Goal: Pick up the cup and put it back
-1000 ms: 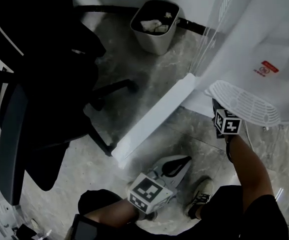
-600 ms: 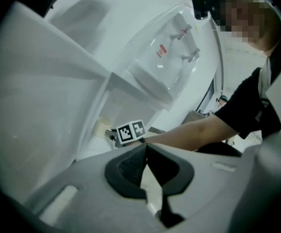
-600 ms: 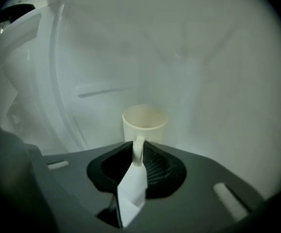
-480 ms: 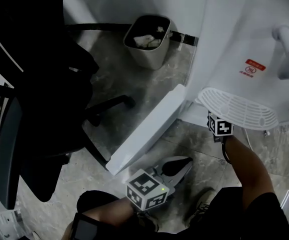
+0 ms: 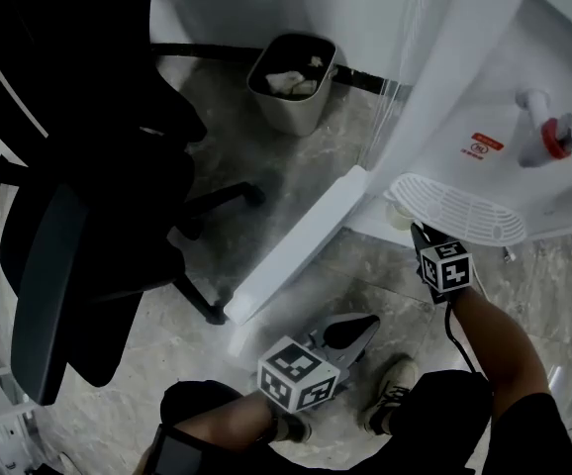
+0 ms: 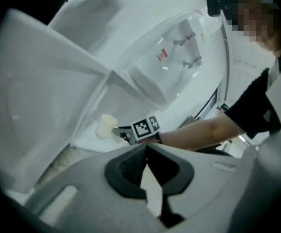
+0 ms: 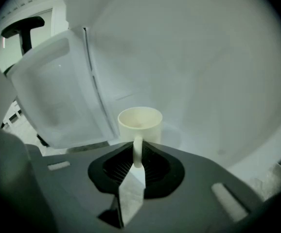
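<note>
Cup (image 7: pixel 139 123) was cream; dispenser (image 5: pixel 484 87) white with red tap (image 5: pixel 553 137); chair (image 5: pixel 78 166) black; floor (image 5: pixel 306 166) grey, marbled; marker cube (image 5: pixel 444 267) bore black-and-white squares.

Right arm stretched forward, its tongs (image 7: pixel 137 154) have just been closing and pinch the cup (image 7: pixel 140 123) handle. Left tongs (image 6: pixel 146 149) are held low, jaws together.

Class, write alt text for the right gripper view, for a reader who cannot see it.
The right hand-held gripper has just been closing its jaws, which now pinch the handle of a cream cup. The cup is upright and looks empty. It sits inside a white compartment, with an open white door at the left.
</note>
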`<state>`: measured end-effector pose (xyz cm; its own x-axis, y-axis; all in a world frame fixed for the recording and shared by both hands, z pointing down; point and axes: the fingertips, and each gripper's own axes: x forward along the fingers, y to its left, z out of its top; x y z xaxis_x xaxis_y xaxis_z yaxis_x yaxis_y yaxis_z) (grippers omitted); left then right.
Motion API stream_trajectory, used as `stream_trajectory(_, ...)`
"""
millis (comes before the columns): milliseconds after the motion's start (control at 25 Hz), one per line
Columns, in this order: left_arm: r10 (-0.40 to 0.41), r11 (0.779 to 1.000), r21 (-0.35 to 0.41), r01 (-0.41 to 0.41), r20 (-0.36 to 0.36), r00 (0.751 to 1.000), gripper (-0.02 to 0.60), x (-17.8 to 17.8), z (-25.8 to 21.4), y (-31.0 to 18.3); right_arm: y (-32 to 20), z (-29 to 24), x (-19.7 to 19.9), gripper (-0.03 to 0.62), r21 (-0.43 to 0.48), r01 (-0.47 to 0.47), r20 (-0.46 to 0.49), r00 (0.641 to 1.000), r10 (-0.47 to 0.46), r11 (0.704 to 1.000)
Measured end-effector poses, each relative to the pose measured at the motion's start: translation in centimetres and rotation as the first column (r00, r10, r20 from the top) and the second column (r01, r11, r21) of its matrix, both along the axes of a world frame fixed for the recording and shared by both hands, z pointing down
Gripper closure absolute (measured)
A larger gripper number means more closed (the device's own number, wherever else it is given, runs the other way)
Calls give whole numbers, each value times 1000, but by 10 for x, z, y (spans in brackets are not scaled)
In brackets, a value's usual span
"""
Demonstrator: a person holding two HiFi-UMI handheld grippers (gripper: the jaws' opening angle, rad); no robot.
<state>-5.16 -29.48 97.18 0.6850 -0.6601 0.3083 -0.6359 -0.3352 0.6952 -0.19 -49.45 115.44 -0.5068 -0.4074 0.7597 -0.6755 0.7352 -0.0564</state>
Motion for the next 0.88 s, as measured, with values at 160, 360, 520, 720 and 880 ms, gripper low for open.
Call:
stream_trajectory(160,24,998,-54,-22,33,999,577,24,-27,47,67,-57,17,539,-100,50,11,999,-49,994)
stream_trajectory(360,37,990,-140,-32,33,999,577,34,-120,119,165,-185,29,539,-174,90,66,995,-80,981)
stream_trajectory(520,24,987,-162,-18,32,999,577,11,-223,162,230,-335,19,539,-158,6,165,986,21,987)
stream_trajectory(720,12,987,-163,-14,-12,1000,577,-8,-346,207,284,-520,0,539,-29,-59,264,962,65,998)
stream_trajectory(880,10,997,-71,-9,15,1000,577,-26,-416,224,294,-612,-2,539,57,-151,348,929,122,987)
